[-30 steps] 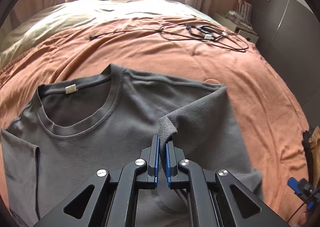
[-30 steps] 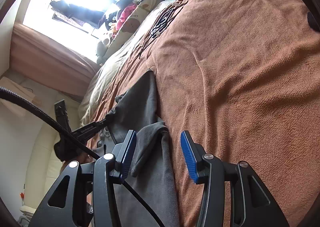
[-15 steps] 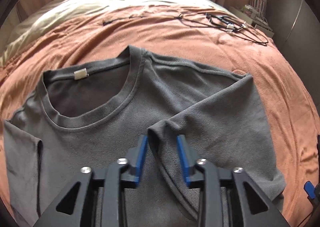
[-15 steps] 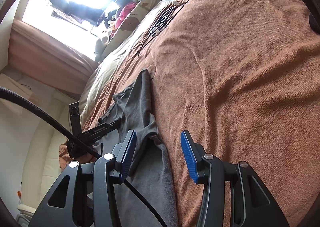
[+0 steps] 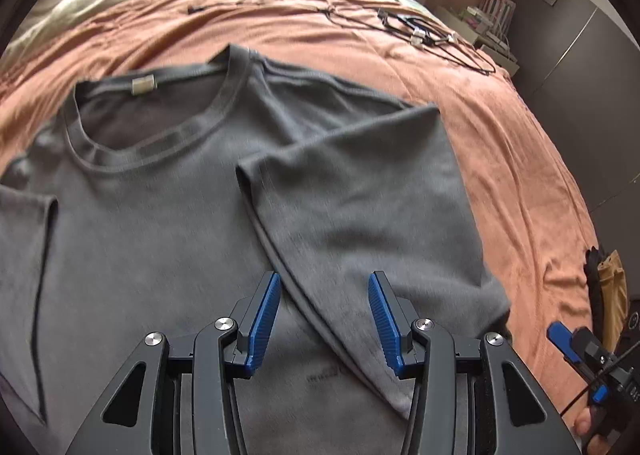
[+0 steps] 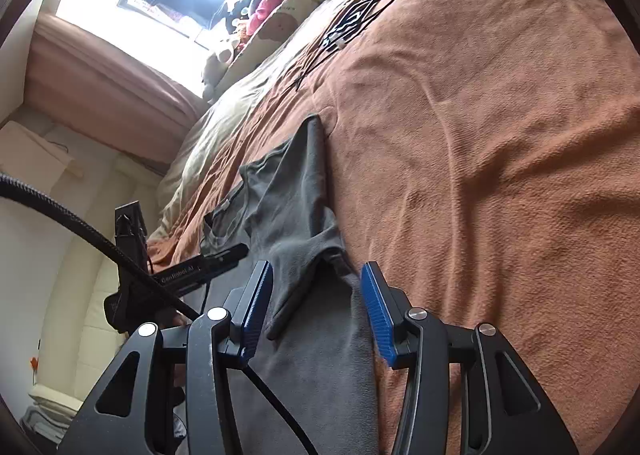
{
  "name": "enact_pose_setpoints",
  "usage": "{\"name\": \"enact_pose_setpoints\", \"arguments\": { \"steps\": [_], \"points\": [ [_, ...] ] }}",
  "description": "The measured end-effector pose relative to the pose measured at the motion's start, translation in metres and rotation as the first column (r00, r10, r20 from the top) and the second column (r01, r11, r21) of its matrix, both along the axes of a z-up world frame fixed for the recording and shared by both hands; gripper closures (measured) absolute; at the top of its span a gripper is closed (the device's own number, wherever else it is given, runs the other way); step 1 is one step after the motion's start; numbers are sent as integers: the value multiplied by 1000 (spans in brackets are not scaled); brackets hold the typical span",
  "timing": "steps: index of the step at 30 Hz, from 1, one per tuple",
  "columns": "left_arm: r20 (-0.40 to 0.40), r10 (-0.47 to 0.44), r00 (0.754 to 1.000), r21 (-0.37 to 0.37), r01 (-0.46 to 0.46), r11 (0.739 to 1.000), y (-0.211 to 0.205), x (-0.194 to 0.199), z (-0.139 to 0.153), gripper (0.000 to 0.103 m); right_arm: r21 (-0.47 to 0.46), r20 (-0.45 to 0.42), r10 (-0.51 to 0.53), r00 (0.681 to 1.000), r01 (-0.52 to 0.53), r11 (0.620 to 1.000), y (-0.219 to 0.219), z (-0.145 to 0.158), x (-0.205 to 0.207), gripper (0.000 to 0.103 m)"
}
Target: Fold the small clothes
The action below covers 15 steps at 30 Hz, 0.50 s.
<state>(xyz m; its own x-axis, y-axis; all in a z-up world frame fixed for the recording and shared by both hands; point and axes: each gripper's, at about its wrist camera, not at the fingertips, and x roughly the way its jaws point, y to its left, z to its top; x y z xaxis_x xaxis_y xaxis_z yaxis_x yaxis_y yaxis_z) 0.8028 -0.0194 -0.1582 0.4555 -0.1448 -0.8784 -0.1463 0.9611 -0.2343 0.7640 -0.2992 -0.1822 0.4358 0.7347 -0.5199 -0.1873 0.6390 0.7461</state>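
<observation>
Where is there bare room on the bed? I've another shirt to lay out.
Free: the orange blanket between the grey T-shirt and the bed's right edge. Crowded: the black cables beyond the shirt, toward the pillows.

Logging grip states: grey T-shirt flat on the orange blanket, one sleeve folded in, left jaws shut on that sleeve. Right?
Not quite. The left gripper is open, its jaws apart above the folded sleeve of the T-shirt, as the left wrist view shows. The rest holds.
</observation>
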Motion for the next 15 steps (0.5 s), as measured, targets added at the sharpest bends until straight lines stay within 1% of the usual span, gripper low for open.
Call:
{"name": "enact_pose_setpoints", "arguments": {
  "steps": [6,8,12,15],
  "points": [
    [-57,-18,998,-52,15,999,-14,-15,-16,55,-127,6,34,999,-33,991,20,-5,8,59],
    [-82,-2,997,-97,-6,995,-17,-20,-21,55,-158,2,47,999,-46,986,25,-8,10,59],
    [-85,45,995,-166,-59,984,-19,-29,-23,55,-248,5,73,997,-70,966,41,-13,10,59],
    [-85,76,994,-195,-91,977,-20,-31,-24,55,-324,24,73,997,-61,944,59,-12,11,59]
  ]
}}
